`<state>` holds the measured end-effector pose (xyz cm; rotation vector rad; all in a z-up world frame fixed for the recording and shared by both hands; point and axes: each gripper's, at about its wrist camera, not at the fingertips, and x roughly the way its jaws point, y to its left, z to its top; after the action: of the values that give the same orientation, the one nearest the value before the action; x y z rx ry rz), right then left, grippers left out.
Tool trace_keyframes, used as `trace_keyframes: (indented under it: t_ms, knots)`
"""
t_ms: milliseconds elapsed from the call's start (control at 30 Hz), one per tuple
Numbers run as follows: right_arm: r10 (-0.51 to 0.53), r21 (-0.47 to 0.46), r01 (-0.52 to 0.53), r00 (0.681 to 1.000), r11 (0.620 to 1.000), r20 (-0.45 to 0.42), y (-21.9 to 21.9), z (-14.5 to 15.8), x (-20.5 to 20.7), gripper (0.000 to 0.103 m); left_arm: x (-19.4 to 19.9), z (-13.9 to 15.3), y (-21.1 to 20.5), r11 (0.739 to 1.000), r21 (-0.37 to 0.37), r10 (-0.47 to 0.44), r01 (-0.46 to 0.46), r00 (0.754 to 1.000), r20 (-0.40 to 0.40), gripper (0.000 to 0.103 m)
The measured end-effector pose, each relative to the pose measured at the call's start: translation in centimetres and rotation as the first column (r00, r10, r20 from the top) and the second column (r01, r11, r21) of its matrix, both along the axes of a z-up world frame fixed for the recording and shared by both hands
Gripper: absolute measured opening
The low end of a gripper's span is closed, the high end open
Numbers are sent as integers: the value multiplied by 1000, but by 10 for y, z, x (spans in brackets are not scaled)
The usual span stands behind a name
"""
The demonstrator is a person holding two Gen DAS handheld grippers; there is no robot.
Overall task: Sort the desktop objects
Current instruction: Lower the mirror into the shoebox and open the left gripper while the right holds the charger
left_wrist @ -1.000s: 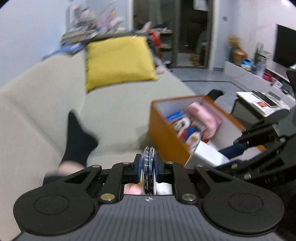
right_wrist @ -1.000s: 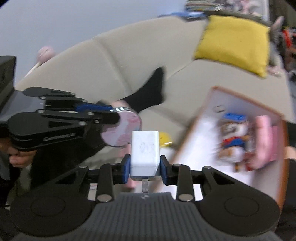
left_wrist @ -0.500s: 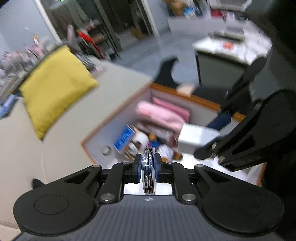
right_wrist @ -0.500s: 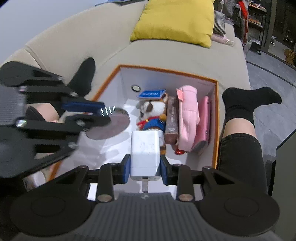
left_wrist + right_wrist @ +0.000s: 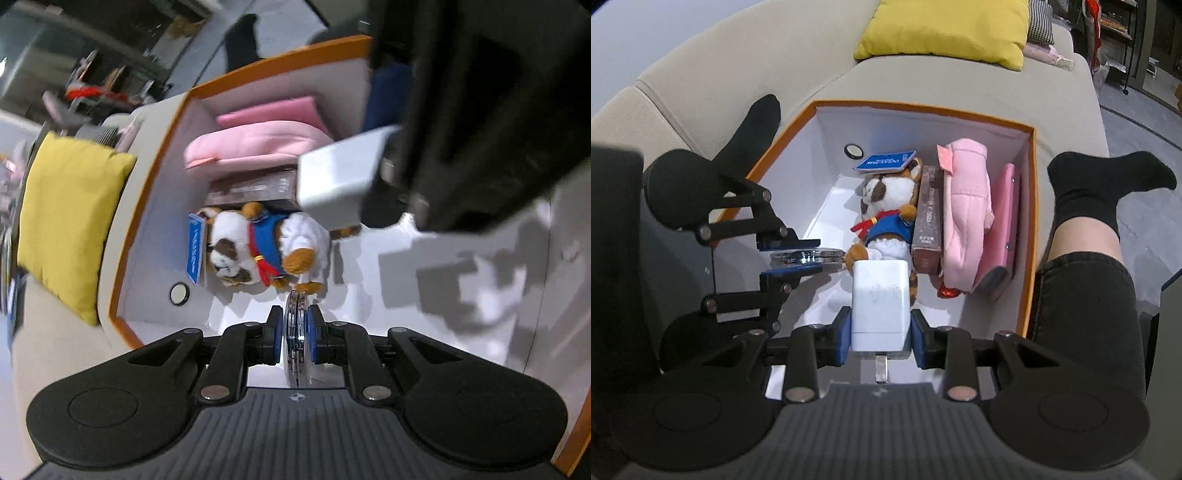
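Note:
My left gripper [image 5: 296, 334] is shut on a round silver compact mirror [image 5: 295, 332], held edge-on over the white floor of the orange-rimmed box [image 5: 155, 177]. In the right wrist view the left gripper [image 5: 798, 254] holds the mirror [image 5: 809, 255] flat beside a plush dog [image 5: 886, 206]. My right gripper [image 5: 880, 332] is shut on a white charger block [image 5: 880, 299], held inside the box [image 5: 923, 109] near its front. The charger also shows in the left wrist view [image 5: 340, 177].
The box holds the plush dog [image 5: 258, 247], a blue card [image 5: 884, 161], a brown book [image 5: 927, 218], a pink pouch [image 5: 967, 218], a pink case [image 5: 1003, 221] and a small round disc [image 5: 854, 150]. It sits on a beige sofa with a yellow cushion [image 5: 945, 29]. A person's socked leg [image 5: 1100, 206] lies right of the box.
Both grippers have moved down into the box with their objects. The left gripper has turned so the mirror lies flat next to the plush dog.

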<state>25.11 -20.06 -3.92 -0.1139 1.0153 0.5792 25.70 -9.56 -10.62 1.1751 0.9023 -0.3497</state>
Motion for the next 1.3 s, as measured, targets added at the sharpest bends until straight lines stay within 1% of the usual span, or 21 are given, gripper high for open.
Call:
trace_keyframes:
  t_ms: [33,100,133,233,300,367,467,533,600,667,733,800,833,867,933,1000,1033,1100,1233,1300]
  knots:
    - [0,-3,0,1000,1000,-3,0,-1,0,35,0,-3,-1,1000,6,-8,8,1000,-14,16]
    - [-3,-5,3,1000,1000,-11,-1,-3,0,35,0,-5,-1,1000,-7,-3,3,999,-42,17]
    - [-3,-5,3,1000,1000,-14,-1,-4,-1,35,0,-5,-1,1000,-14,-4,3,998,-68,18]
    - [-6,-12,6,1000,1000,-23,-2,-6,-2,35,6,-6,3,999,-41,27,-33,992,-127,21]
    - [-20,-12,20,999,1000,-32,-3,-7,-1,34,15,-6,5,996,-59,58,-66,989,-138,21]
    - [-32,0,32,999,999,-43,-6,-7,1,34,23,-9,9,993,-53,99,-107,985,-144,22]
    - [-24,17,25,998,1000,-55,-6,-6,1,34,32,-6,17,984,-73,152,-163,979,-140,22]
    - [-19,1,19,998,1000,-55,-3,-7,-1,34,33,0,24,970,-109,202,-219,968,-147,22]
    - [-10,-7,9,998,1000,-68,1,-9,-1,34,30,12,31,961,-163,199,-222,969,-146,23]
    - [9,-3,-9,996,1000,-89,4,-11,-2,34,22,29,40,944,-242,196,-225,971,-140,24]
    - [30,9,-29,992,1000,-120,9,-13,-3,34,14,49,50,915,-325,212,-241,970,-122,24]
    - [54,17,-53,987,998,-153,17,-16,-4,34,-3,67,60,877,-406,237,-257,966,-100,24]
    - [66,14,-65,984,998,-163,22,-18,-3,34,-15,76,68,851,-452,253,-267,963,-93,24]
    - [76,1,-77,983,997,-169,28,-19,-3,34,-18,82,73,828,-483,275,-286,957,-94,24]
    - [92,-30,-98,980,995,-178,40,-23,-1,34,-30,93,84,770,-560,307,-308,947,-98,24]
    - [102,-52,-116,972,992,-211,49,-29,4,34,-39,101,91,721,-613,337,-322,937,-96,24]
    - [103,-60,-120,968,991,-230,53,-33,7,34,-41,103,92,706,-627,357,-330,930,-87,24]
    - [106,-74,-128,962,989,-253,59,-38,12,34,-48,106,97,684,-648,386,-335,920,-69,24]
    - [95,-80,-126,946,989,-308,70,-49,26,34,-53,105,108,633,-685,424,-361,902,-83,24]
    - [85,-65,-113,939,992,-334,74,-55,31,34,-54,102,113,616,-693,443,-375,892,-88,24]
